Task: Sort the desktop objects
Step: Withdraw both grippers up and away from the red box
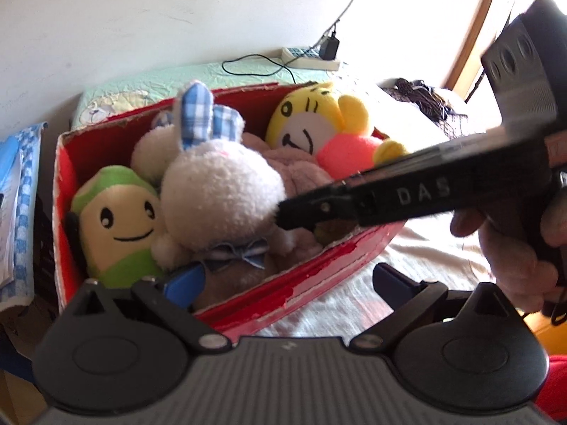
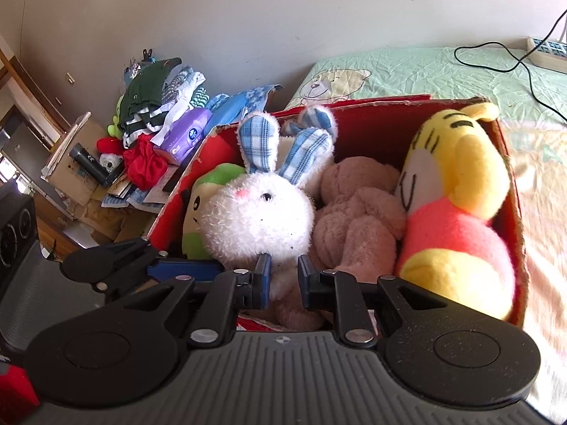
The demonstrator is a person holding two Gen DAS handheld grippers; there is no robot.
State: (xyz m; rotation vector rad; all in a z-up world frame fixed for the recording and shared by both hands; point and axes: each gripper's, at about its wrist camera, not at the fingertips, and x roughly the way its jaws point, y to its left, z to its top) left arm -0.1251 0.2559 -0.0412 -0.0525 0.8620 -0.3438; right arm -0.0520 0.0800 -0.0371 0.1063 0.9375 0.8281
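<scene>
in the middle of the right wrist view, the fluffy white plush rabbit with blue checked ears (image 2: pixel 260 217) sits upright in the red cardboard box (image 2: pixel 512 191), ears toward the top of the frame, body running down to the lower centre. the right gripper (image 2: pixel 283 278) meets it from directly below: its blue-padded fingers (image 2: pixel 263 276) stand narrowly apart with white fur between them, seemingly pinching the rabbit's lower body, though how firmly i cannot tell. packed beside the rabbit are a green and cream smiling plush (image 2: pixel 198 212) at centre left, a pink fuzzy plush (image 2: pixel 354 219) just right of it, and a yellow tiger plush in a coral shirt (image 2: pixel 457 205) at the right.

in the left wrist view the left gripper (image 1: pixel 283 283) is spread wide at the box's near wall, holding nothing, with one finger reaching inside by the rabbit (image 1: pixel 219 191). the right gripper is the one engaged, so a lift would likely follow the rabbit's upright long axis, clear of its snug neighbours.
</scene>
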